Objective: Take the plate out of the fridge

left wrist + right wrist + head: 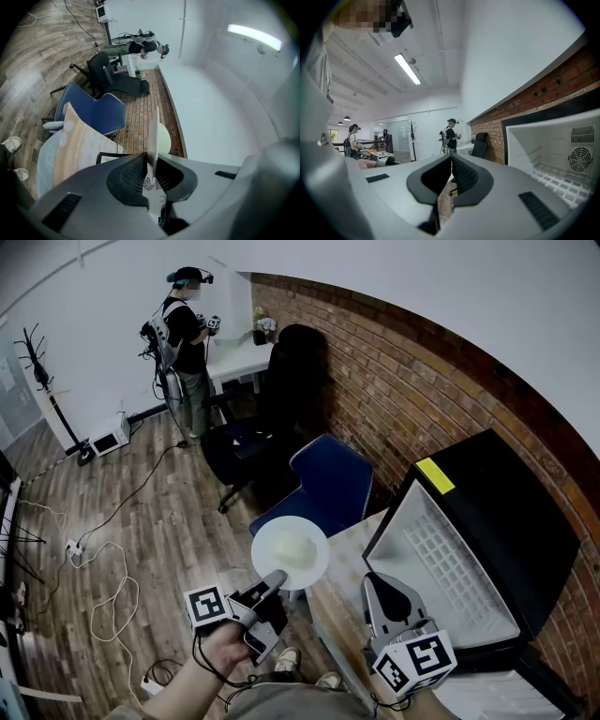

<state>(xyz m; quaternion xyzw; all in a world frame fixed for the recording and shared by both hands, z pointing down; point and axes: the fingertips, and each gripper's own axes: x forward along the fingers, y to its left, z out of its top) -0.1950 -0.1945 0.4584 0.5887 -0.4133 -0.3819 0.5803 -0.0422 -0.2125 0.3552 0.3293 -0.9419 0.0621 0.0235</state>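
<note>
Nearest the camera, the left gripper (pixel 270 585) was clamped on the rim of the white plate (pixel 291 551), which showed edge-on between its pads (pixel 153 136). The plate sat outside the fridge (pixel 497 521), held over the table's (pixel 349 545) edge. Beside it, the right gripper (pixel 377 581) had its jaws together with nothing between them (pixel 451 174). Just beyond, the fridge stood open, its wire shelf bare. Farther off were a blue chair (pixel 330 486) and a standing person (pixel 185 334).
</note>
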